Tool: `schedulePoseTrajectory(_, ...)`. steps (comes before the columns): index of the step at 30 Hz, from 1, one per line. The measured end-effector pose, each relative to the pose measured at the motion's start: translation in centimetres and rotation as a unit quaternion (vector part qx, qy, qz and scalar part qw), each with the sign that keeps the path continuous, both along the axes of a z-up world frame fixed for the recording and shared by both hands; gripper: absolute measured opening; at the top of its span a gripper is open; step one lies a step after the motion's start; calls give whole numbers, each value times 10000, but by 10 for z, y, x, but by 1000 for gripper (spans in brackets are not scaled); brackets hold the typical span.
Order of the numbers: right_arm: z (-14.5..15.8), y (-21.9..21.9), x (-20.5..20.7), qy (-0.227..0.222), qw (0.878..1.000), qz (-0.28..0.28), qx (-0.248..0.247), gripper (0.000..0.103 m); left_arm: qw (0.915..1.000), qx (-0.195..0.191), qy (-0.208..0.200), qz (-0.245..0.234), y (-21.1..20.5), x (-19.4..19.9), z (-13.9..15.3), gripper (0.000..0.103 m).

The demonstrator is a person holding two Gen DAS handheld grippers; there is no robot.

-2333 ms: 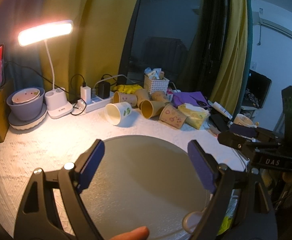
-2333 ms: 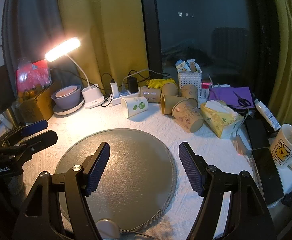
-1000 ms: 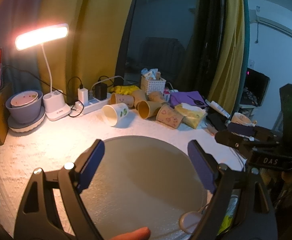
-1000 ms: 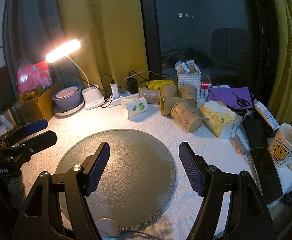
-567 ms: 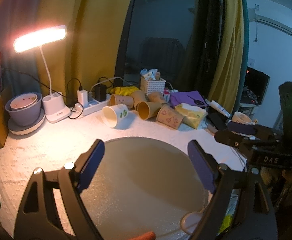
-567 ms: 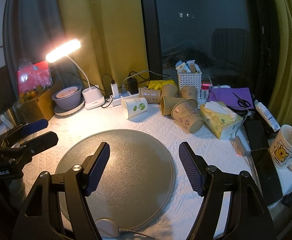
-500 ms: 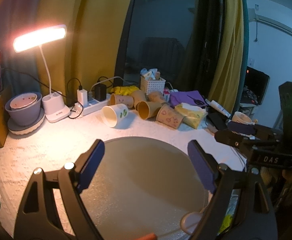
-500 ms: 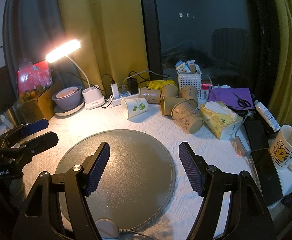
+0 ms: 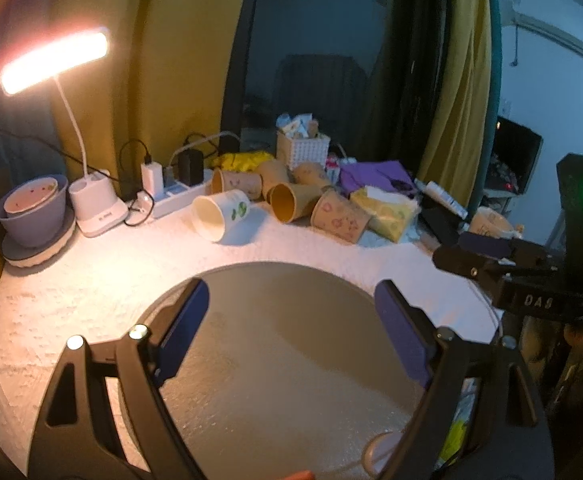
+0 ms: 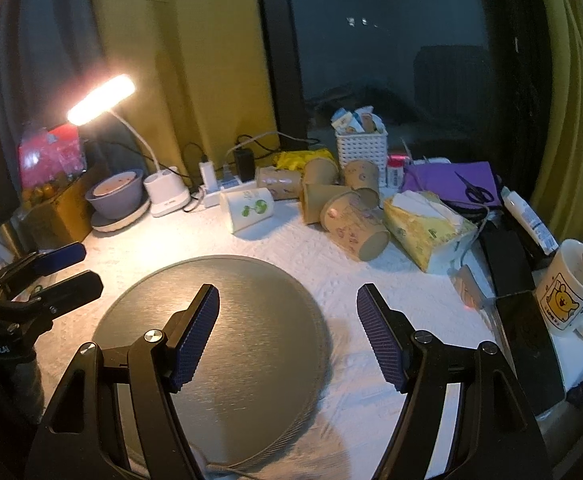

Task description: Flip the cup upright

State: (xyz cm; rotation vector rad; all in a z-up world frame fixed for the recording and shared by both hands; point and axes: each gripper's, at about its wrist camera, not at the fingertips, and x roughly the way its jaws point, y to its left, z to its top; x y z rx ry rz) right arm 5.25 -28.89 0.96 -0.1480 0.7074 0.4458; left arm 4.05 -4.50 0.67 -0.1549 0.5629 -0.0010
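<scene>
A white paper cup with a green leaf print [image 9: 222,215] [image 10: 250,209] lies on its side behind the round grey mat [image 9: 291,344] [image 10: 219,320]. Several brown paper cups [image 9: 291,202] [image 10: 353,220] lie on their sides to its right. My left gripper [image 9: 291,328] is open and empty over the mat. My right gripper [image 10: 287,328] is open and empty over the mat's right part. Each gripper shows in the other's view, the right one [image 9: 487,256] at the right and the left one [image 10: 51,272] at the left.
A lit desk lamp [image 9: 57,60] on a white base, a purple bowl [image 9: 31,212] and a power strip [image 9: 171,196] stand at the back left. A tissue pack [image 10: 427,228], white basket [image 10: 361,146], scissors [image 10: 475,190], phone [image 10: 531,344] and bear mug [image 10: 571,292] crowd the right.
Both grippers stay open and empty. The right wrist view has shifted, so the mat now sits further left in it. The left view has barely changed.
</scene>
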Motion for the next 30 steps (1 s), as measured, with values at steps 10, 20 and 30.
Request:
schedulePoseTrajectory(10, -21, -31, 52, 250, 9987, -434, -126, 74, 9973, -72, 719, -130, -16, 64, -22, 86)
schedulePoseTrajectory(20, -29, -61, 101, 120, 9974, -644, -288, 74, 9909, -581, 1191, -236, -31, 137, -37, 86)
schedulePoseTrajectory(30, -35, -78, 156, 18, 9967, -645, -483, 74, 9847, -953, 1417, -339, -54, 217, -52, 86)
